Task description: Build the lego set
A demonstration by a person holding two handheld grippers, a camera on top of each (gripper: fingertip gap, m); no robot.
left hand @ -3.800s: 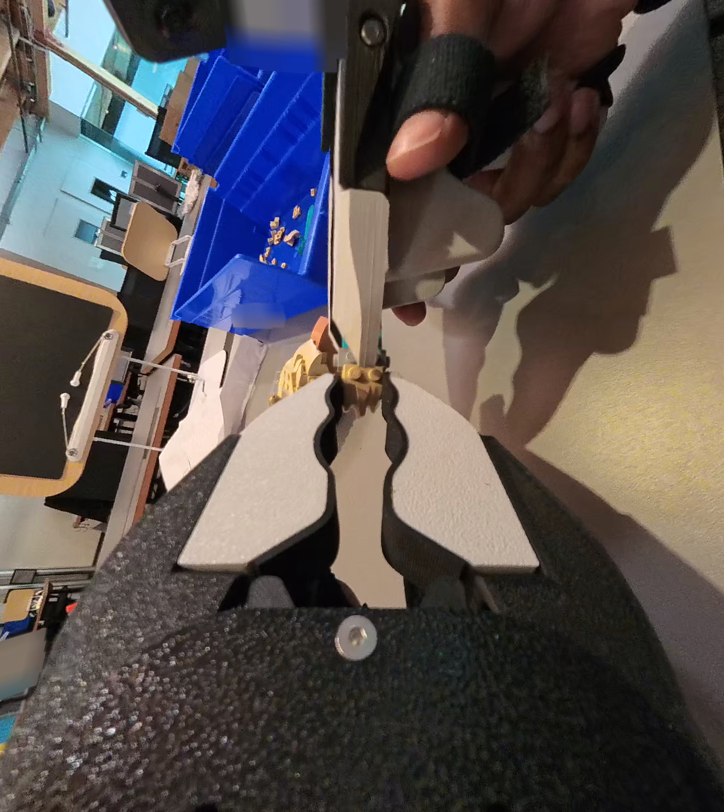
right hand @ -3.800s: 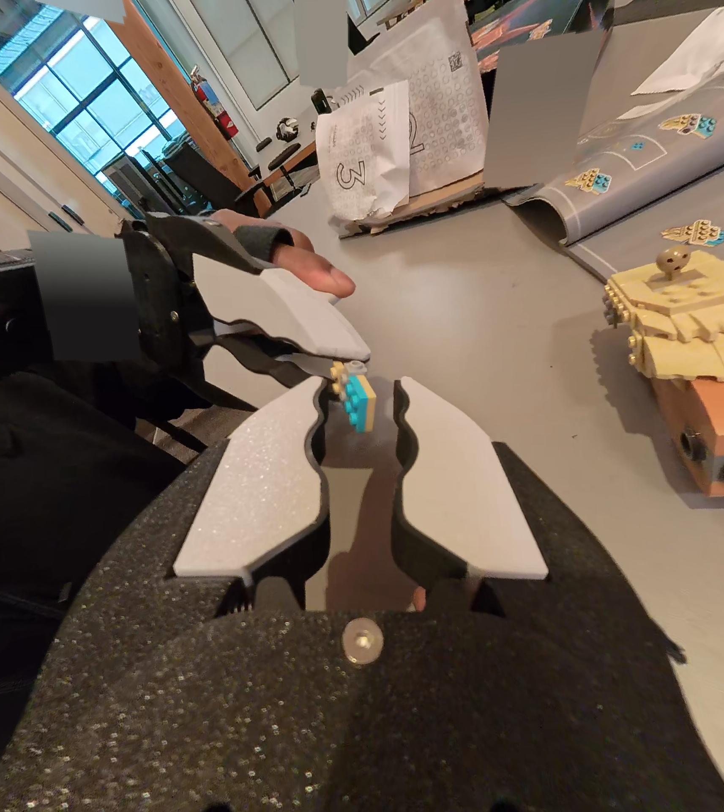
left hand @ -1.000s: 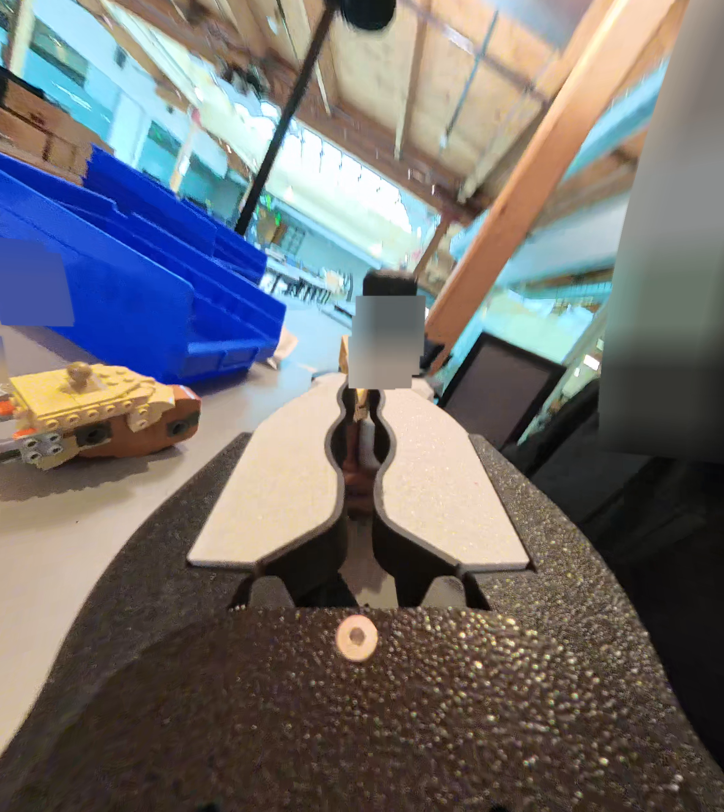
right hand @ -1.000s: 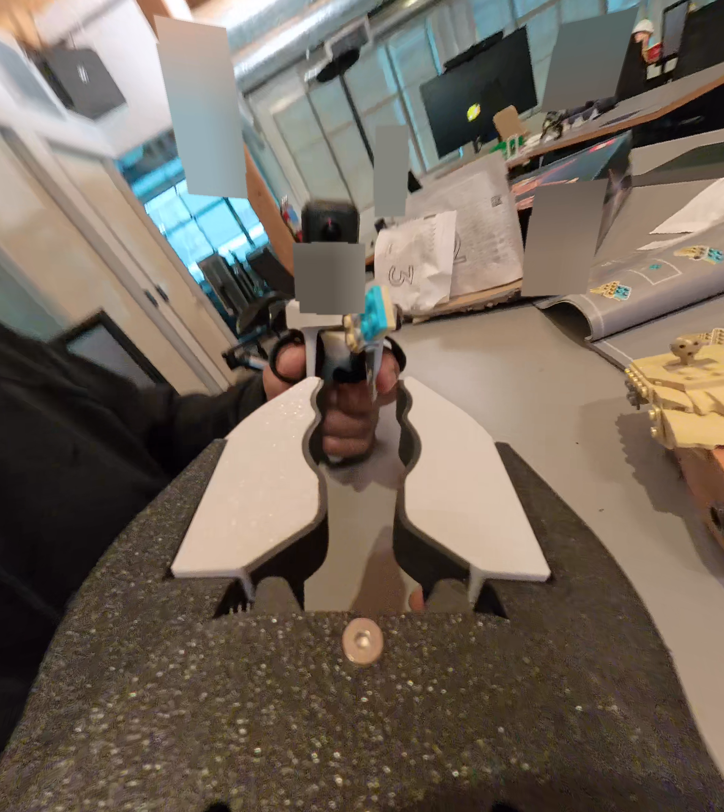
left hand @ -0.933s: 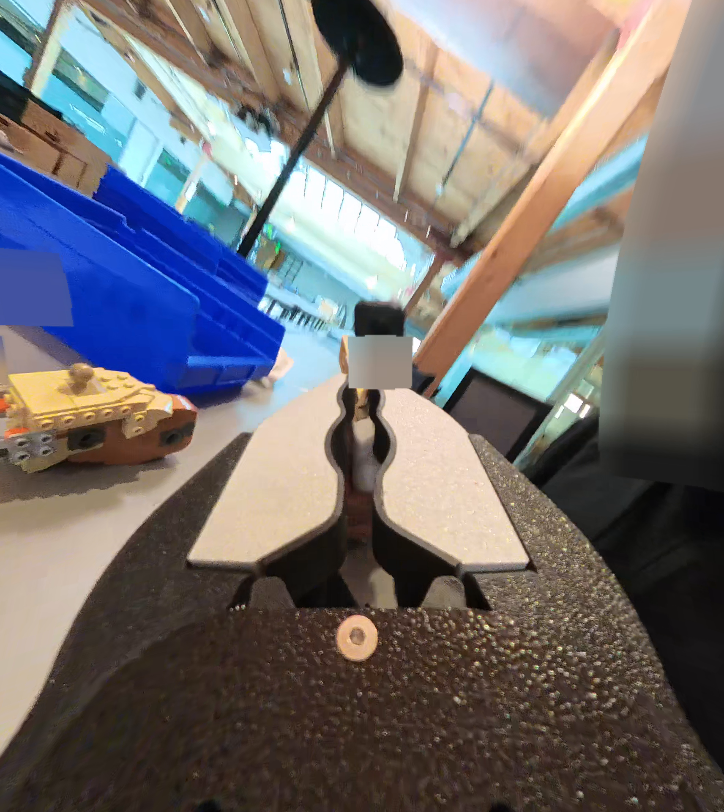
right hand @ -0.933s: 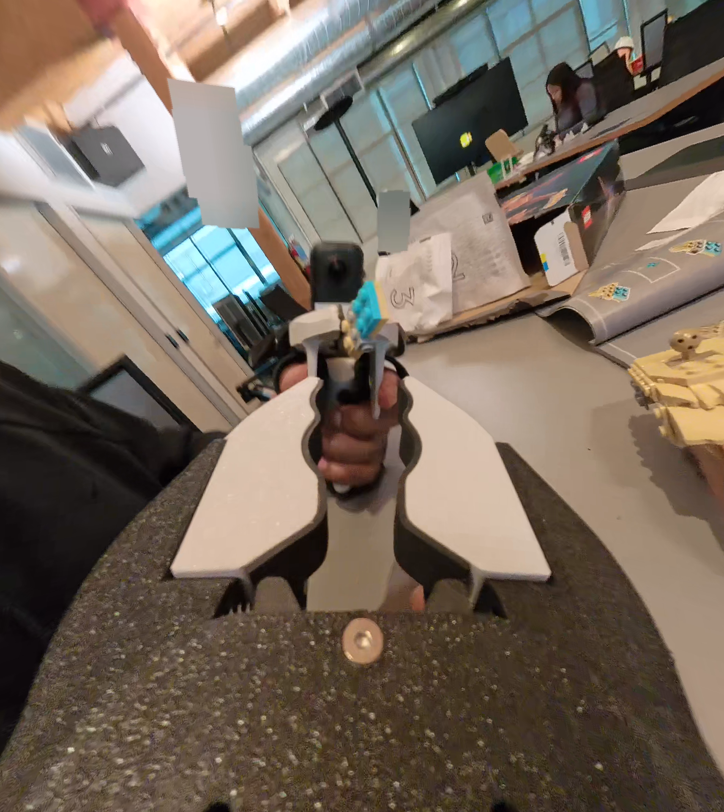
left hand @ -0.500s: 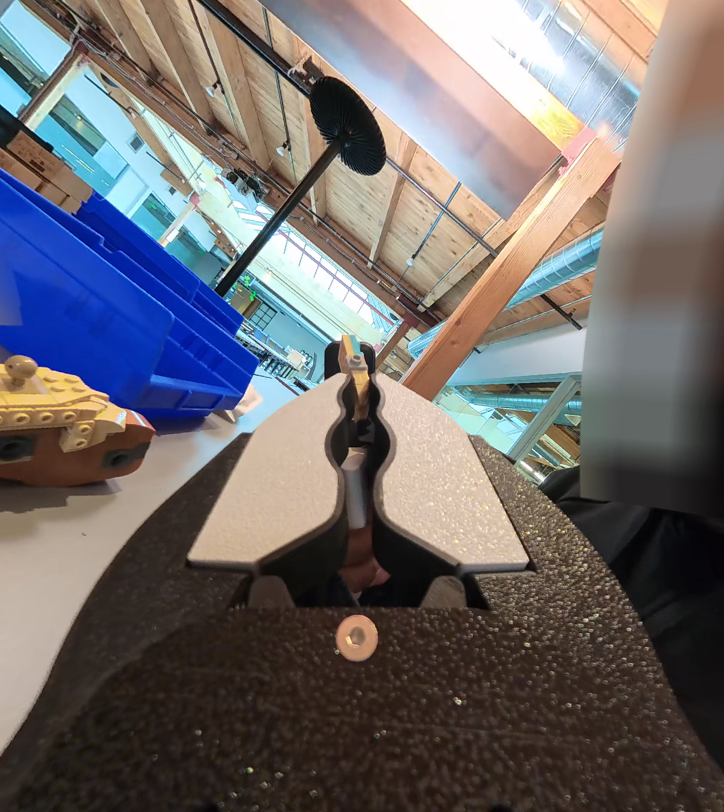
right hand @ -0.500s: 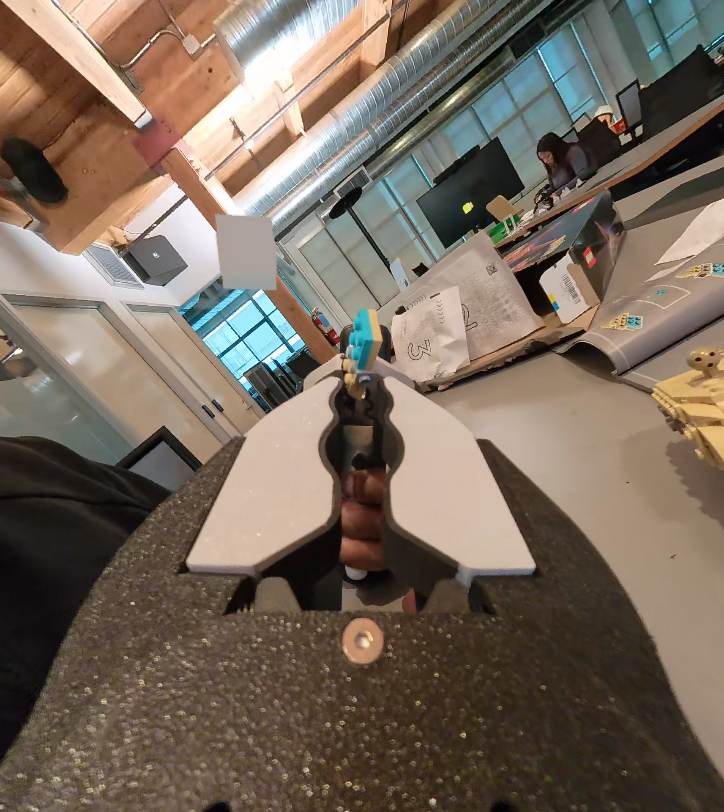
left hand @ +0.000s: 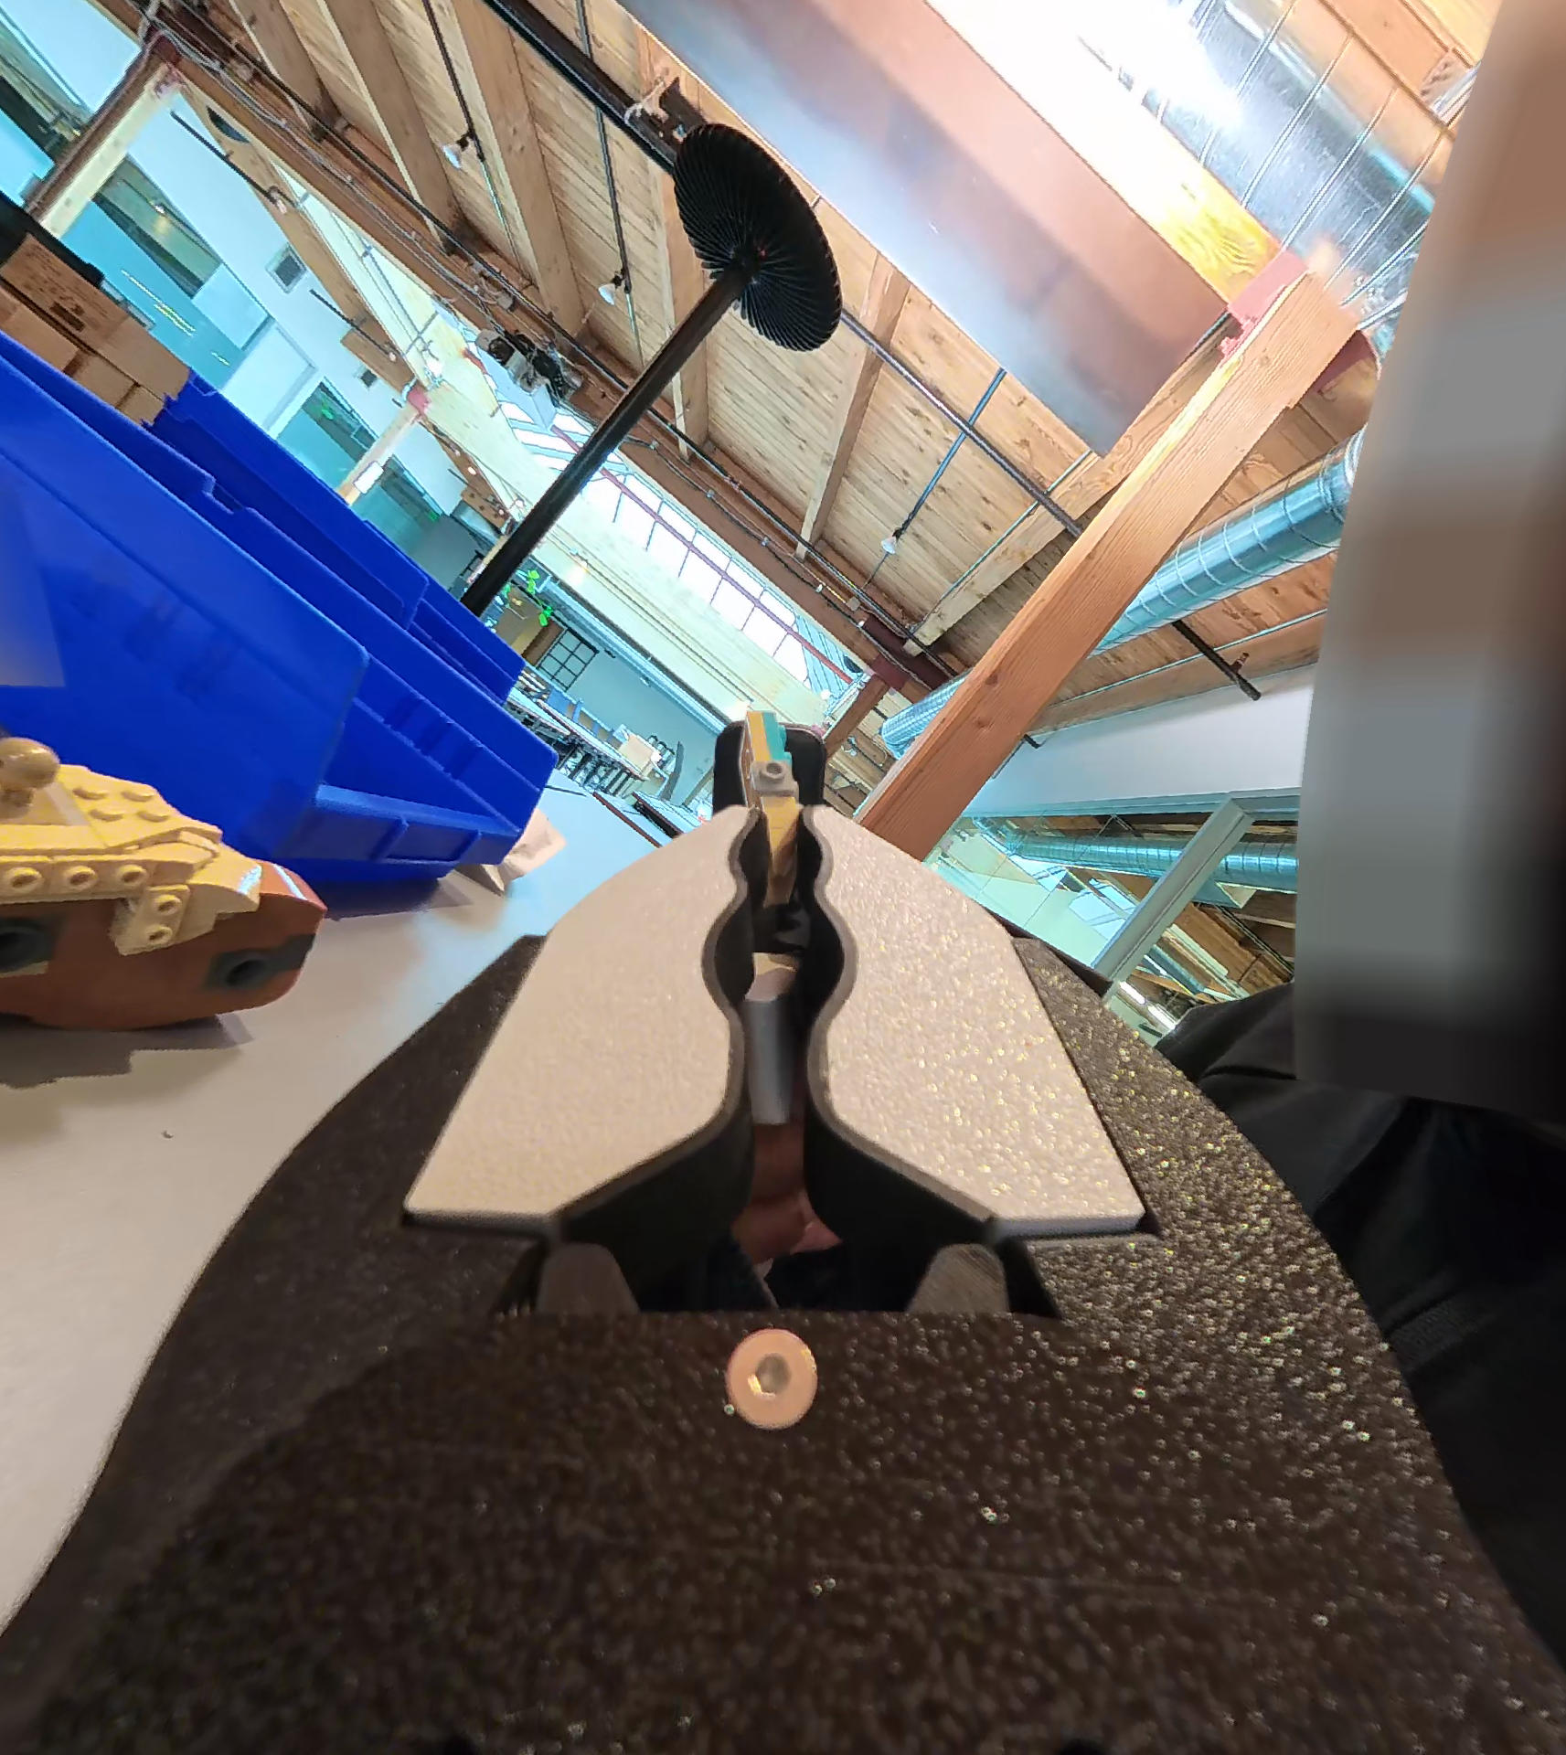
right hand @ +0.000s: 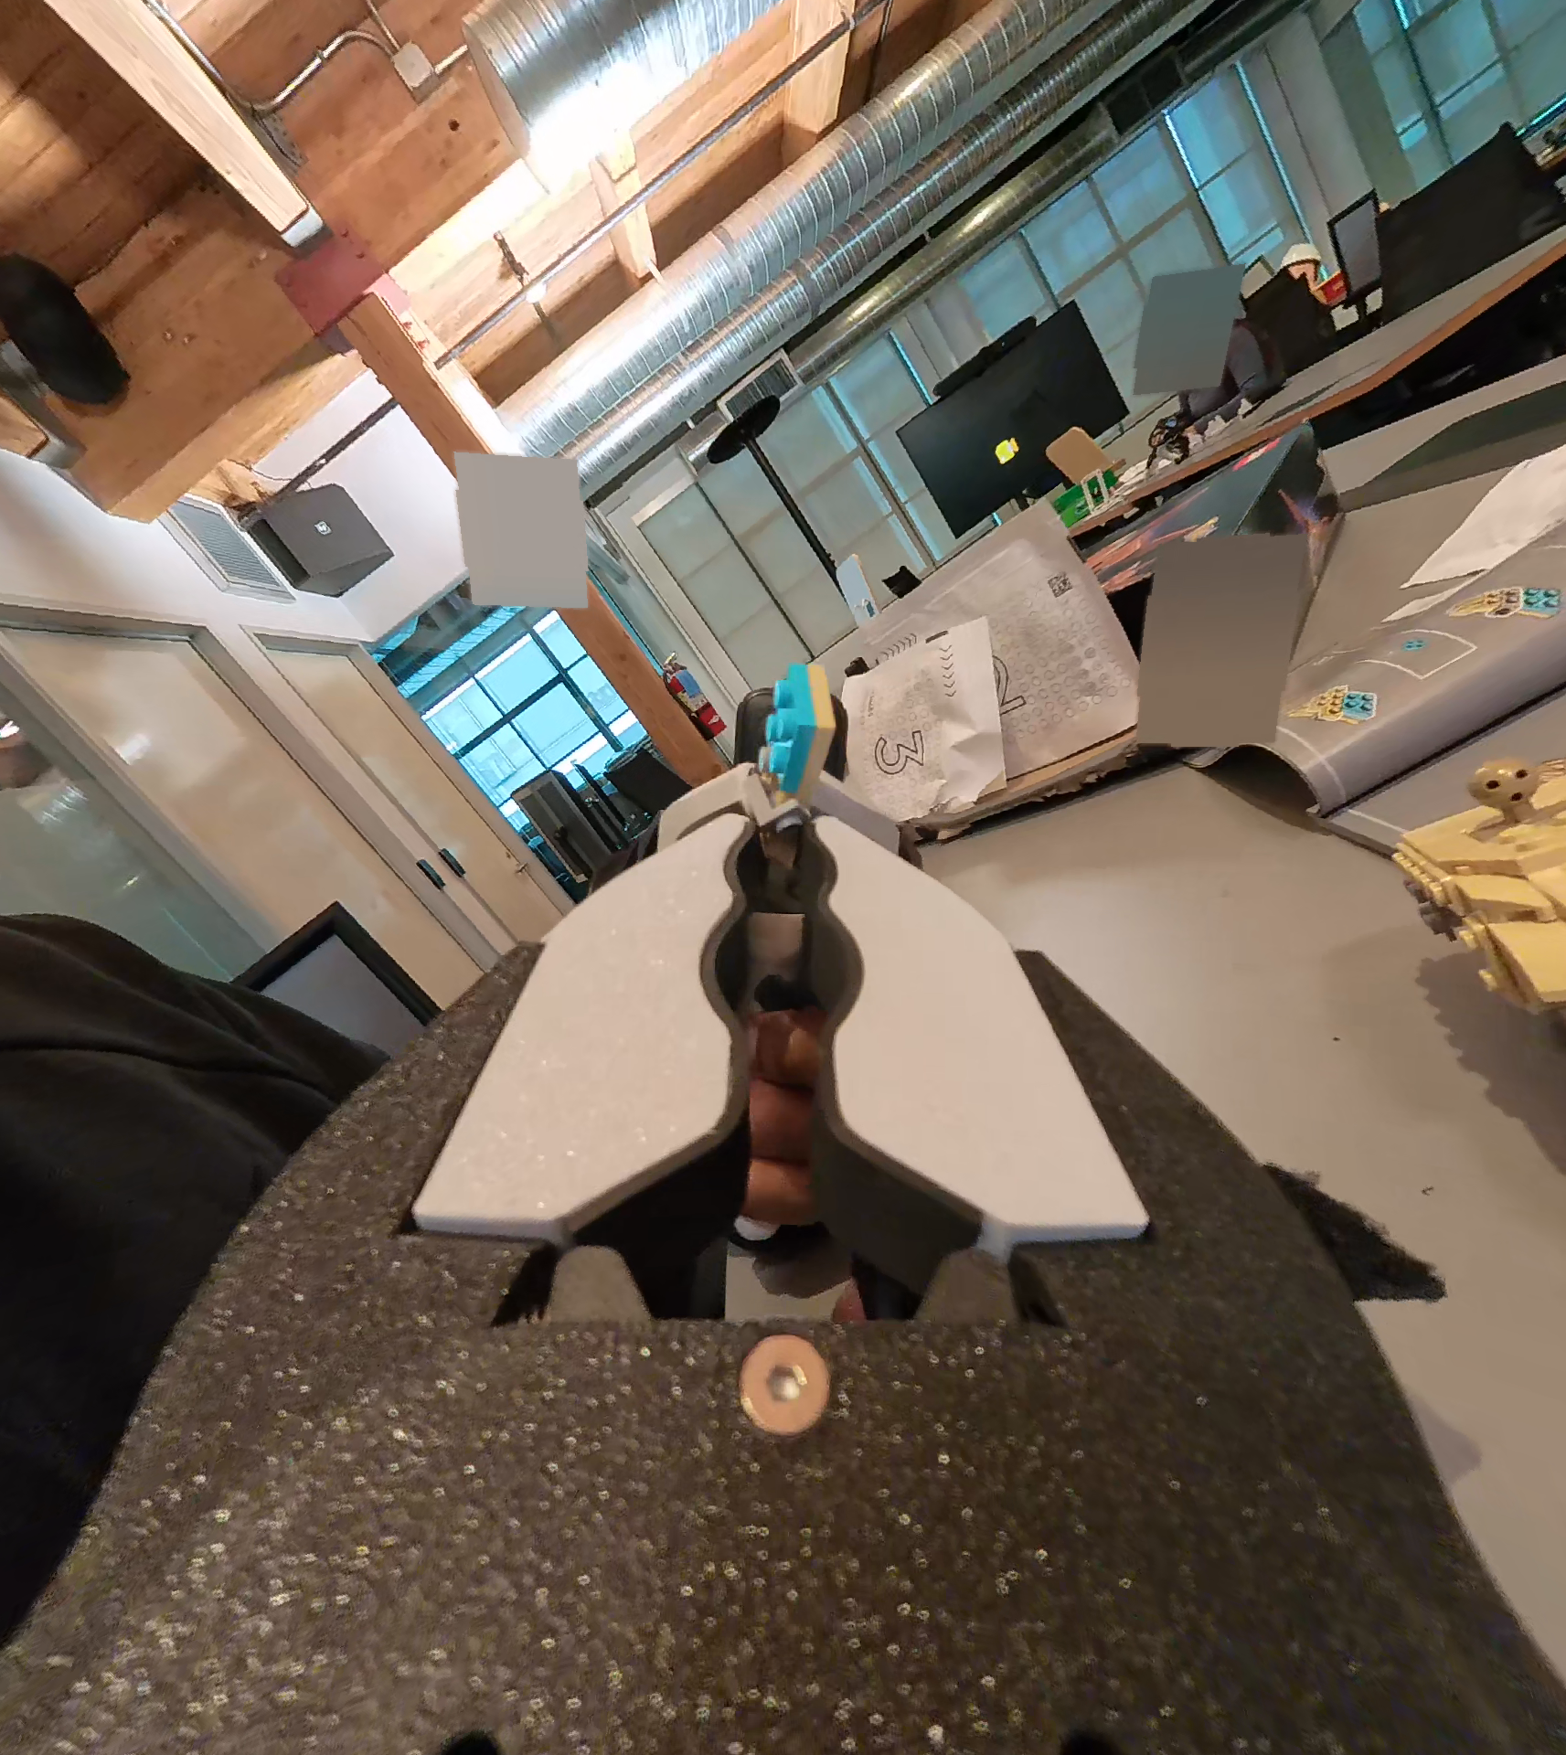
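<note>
Both tongs meet on one small brick stack, held up above the tabletop [right hand: 1140, 950]

We see the left tongs [left hand: 777, 836] and right tongs [right hand: 783, 826] both closed on the teal-and-tan brick stack [right hand: 793, 726]; the tan-and-brown lego model [left hand: 66, 912] rests on the tabletop beside blue bins [left hand: 190, 665].

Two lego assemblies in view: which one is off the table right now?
The small turquoise-and-tan piece, pinched between both grippers' tips and raised in the air. The big tan-and-brown model sits on the grey table, untouched.

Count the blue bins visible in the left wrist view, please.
2, perhaps more: a large blue bin behind the tan model, and a second bin stacked beyond it; others may be hidden.
</note>
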